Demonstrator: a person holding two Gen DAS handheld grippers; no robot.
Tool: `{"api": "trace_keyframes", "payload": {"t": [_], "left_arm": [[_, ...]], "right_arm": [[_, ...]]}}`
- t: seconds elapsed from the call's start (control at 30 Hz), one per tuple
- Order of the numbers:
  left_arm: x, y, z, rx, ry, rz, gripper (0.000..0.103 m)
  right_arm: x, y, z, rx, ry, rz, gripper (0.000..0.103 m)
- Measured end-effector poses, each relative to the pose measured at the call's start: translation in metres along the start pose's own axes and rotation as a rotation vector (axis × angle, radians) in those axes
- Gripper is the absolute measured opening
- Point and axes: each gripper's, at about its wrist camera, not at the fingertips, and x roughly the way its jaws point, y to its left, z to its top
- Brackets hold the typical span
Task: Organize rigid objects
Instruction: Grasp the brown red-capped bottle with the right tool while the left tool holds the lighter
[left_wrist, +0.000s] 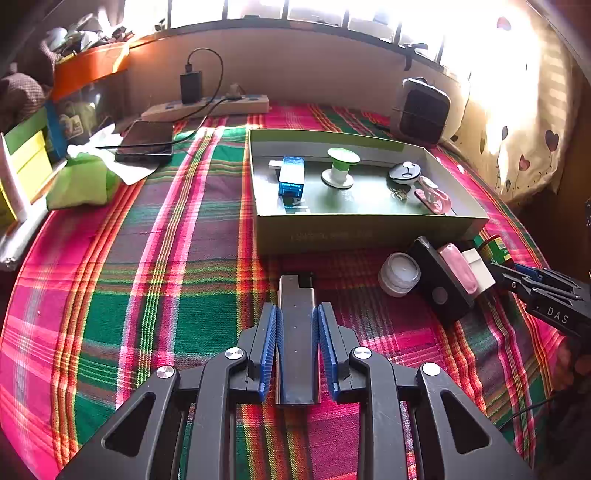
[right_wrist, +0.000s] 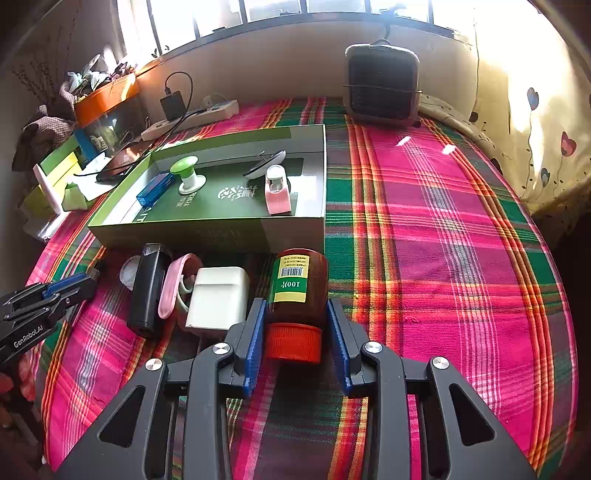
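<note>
A dark grey lighter (left_wrist: 297, 332) sits lengthwise between the blue pads of my left gripper (left_wrist: 297, 314), which is shut on it just above the plaid cloth. A brown bottle (right_wrist: 299, 280) with an orange cap and yellow-green label lies on its side. My right gripper (right_wrist: 296, 310) is shut on it, both pads against its sides near the cap. Beside the bottle lie a white charger block (right_wrist: 218, 295), a pink clip (right_wrist: 171, 284), a black device (right_wrist: 147, 284) and a small white jar (left_wrist: 399, 275). The open green box (left_wrist: 369, 232) is just beyond them.
The green box holds a blue stick (left_wrist: 291, 175), a green-topped spool (left_wrist: 340, 168), a grey round piece (left_wrist: 404, 171) and a pink item (left_wrist: 434, 199). A phone (left_wrist: 146, 142), power strip (left_wrist: 207, 107) and small heater (right_wrist: 382, 85) stand at the back. Boxes crowd the left edge.
</note>
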Motion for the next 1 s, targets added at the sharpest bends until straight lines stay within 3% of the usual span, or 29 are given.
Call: {"api": "trace_keyframes", "payload": {"t": [0.57, 1.0], "left_arm": [[-0.019, -0.003, 0.005, -0.004, -0.025, -0.028, 0.022], [-0.036, -0.007, 0.031, 0.008, -0.064, -0.078, 0.022]], "right_arm": [[-0.016, 0.001, 0.0, 0.01, -0.032, 0.015, 0.034], [-0.035, 0.009, 0.016, -0.01, -0.081, 0.046, 0.034]]}}
